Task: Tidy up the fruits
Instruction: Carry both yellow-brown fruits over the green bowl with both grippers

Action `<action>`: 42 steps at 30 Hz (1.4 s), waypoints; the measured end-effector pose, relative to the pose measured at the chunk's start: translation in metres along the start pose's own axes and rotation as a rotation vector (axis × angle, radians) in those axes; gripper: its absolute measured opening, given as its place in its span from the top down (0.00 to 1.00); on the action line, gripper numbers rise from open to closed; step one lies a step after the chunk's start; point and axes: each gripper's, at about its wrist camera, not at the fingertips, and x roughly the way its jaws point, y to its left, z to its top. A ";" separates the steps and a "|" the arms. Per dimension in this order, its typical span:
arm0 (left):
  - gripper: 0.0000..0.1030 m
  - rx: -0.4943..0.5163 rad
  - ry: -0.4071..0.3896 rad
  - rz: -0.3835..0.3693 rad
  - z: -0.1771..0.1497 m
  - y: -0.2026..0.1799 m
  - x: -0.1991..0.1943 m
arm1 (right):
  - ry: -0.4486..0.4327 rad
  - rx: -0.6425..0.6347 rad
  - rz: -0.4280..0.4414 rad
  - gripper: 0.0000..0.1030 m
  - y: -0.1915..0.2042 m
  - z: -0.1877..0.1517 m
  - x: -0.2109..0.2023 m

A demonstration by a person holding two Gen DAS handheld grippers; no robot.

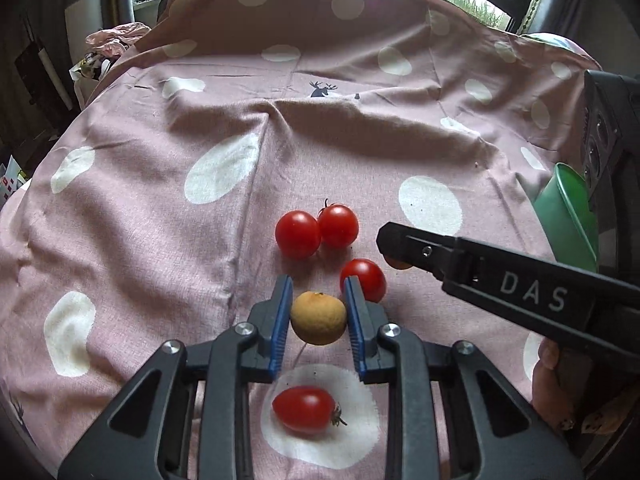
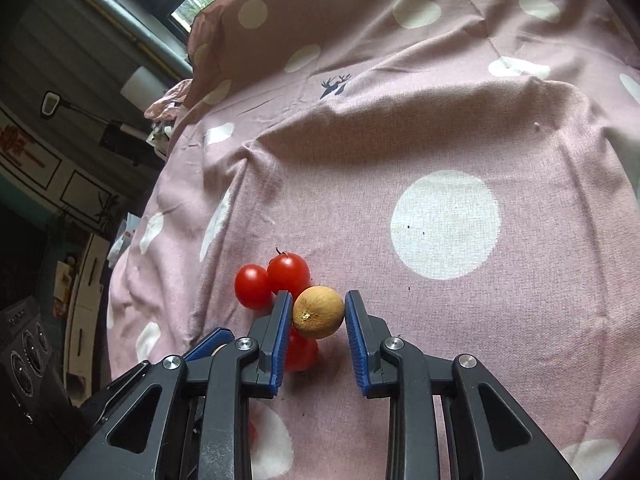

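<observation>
Several red cherry tomatoes and small tan round fruits lie on a pink dotted cloth. In the left wrist view my left gripper is open around a tan fruit, with small gaps at both pads. A tomato sits just past its right finger, two tomatoes lie beyond, and an oval tomato lies under the gripper. In the right wrist view my right gripper is open around another tan fruit, which touches the left pad. It also shows in the left wrist view.
A green bowl stands at the right edge of the cloth, behind the right gripper. The cloth rises in a fold at the back. Clutter and a window lie beyond the table's far and left edges.
</observation>
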 end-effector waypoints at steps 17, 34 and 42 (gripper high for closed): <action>0.75 -0.001 -0.165 -0.098 0.007 -0.034 -0.068 | -0.212 0.014 -0.008 0.72 -0.009 -0.027 -0.111; 0.74 0.105 -0.234 -0.268 0.030 -0.135 -0.094 | -0.492 0.071 -0.139 0.72 -0.047 -0.032 -0.215; 0.74 0.171 -0.192 -0.332 0.032 -0.191 -0.075 | -0.557 0.214 -0.232 0.72 -0.096 -0.035 -0.246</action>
